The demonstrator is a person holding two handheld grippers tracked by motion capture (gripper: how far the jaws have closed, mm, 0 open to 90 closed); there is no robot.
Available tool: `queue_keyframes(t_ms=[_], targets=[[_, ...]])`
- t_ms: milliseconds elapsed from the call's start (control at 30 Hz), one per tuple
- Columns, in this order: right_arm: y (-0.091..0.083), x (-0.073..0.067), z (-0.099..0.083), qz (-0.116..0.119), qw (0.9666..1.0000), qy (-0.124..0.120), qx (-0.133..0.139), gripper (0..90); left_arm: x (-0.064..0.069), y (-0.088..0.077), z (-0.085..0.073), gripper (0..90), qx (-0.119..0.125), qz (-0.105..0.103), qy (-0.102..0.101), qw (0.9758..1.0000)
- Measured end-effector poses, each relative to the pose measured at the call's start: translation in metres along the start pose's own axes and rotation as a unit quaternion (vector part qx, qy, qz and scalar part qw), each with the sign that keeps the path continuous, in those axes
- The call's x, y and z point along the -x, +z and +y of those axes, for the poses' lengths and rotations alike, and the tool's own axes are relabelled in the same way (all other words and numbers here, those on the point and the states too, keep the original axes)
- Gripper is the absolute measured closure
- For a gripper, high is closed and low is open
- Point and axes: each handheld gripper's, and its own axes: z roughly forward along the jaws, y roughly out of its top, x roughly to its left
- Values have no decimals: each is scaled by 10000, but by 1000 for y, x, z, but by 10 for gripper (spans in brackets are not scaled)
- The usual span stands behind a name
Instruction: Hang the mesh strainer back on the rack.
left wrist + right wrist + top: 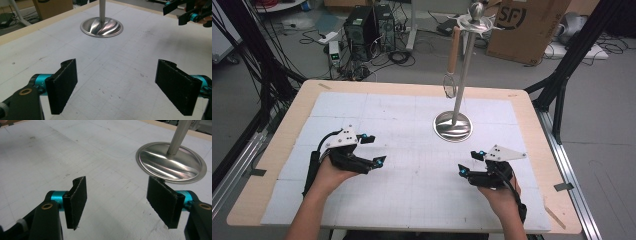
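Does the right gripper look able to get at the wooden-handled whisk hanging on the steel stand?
Probably yes. The right gripper has open, empty jaws, and bare white mat lies between it and the steel stand; the wooden-handled whisk hangs unobstructed on its far left side.

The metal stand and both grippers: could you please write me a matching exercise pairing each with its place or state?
Things:
1. stand base
2. whisk
3. left gripper
4. right gripper

Places or states:
A. hangs from the stand's top
B. open, low at the table's right
C. round, shiny, on the white mat
D. open, low at the table's left

Pairs: 1-C, 2-A, 3-D, 4-B
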Motion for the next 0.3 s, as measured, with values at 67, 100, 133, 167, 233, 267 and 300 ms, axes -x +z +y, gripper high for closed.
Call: queue_keyframes(t_ms=[67, 100, 133, 167, 233, 267, 300], targets=[[0, 0, 0, 5, 10000, -9, -16, 318, 0, 0, 0, 186, -8, 13, -10, 10000], [1, 0, 0, 6, 10000, 7, -19, 319, 0, 0, -1, 186, -14, 11, -2, 10000], [1, 0, 0, 10, 10000, -13, -36, 319, 0, 0, -1, 186, -16, 6, -6, 10000], [1, 0, 0, 16, 10000, 8, -42, 319, 0, 1, -1, 186, -20, -4, -11, 10000], [2, 0, -1, 11, 10000, 18, -42, 318, -1, 1, -1, 186, -32, -9, 2, 10000], [2, 0, -1, 14, 10000, 25, -39, 318, -1, 1, -1, 186, -35, 8, -10, 10000], [2, 0, -1, 18, 10000, 22, -38, 318, -1, 1, -1, 186, -37, 15, -13, 10000]])
